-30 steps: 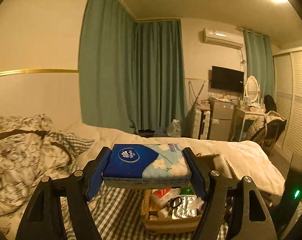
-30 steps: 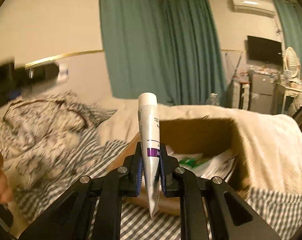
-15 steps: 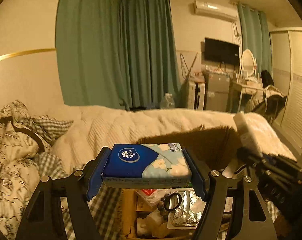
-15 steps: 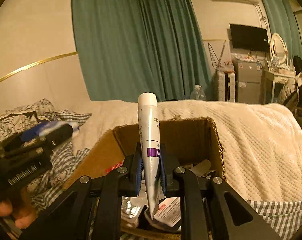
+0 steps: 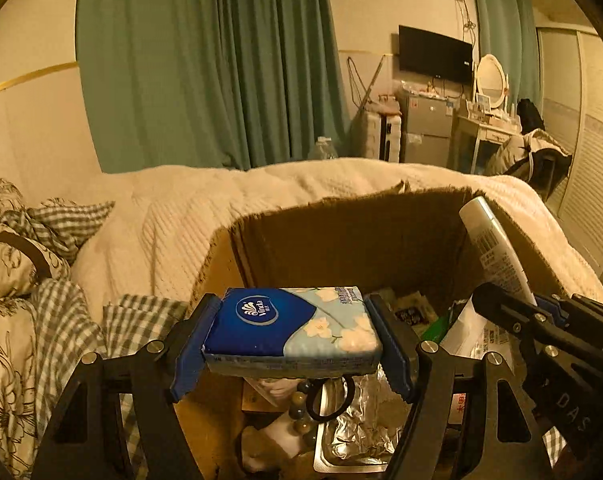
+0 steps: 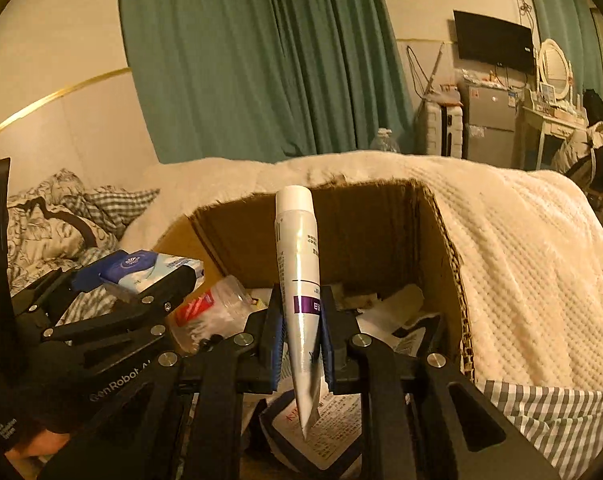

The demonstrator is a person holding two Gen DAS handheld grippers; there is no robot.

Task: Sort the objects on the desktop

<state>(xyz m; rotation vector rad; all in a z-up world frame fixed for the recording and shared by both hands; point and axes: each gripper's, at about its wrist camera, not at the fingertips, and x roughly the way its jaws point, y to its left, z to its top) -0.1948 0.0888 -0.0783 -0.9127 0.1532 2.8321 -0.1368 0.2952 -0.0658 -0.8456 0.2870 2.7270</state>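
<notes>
My left gripper [image 5: 291, 344] is clamping a tissue pack [image 5: 289, 326], my right gripper [image 6: 301, 344] pinching a tube [image 6: 299, 276], both over the cluttered cardboard box [image 5: 341, 232].

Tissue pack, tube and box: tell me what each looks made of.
Tissue pack: thin, glossy plastic film, judging by its sheen and soft, rounded corners. Tube: smooth plastic or laminate, with a bright highlight and a flat crimped tail. Box: matte brown corrugated cardboard; its torn rim looks ragged.
</notes>
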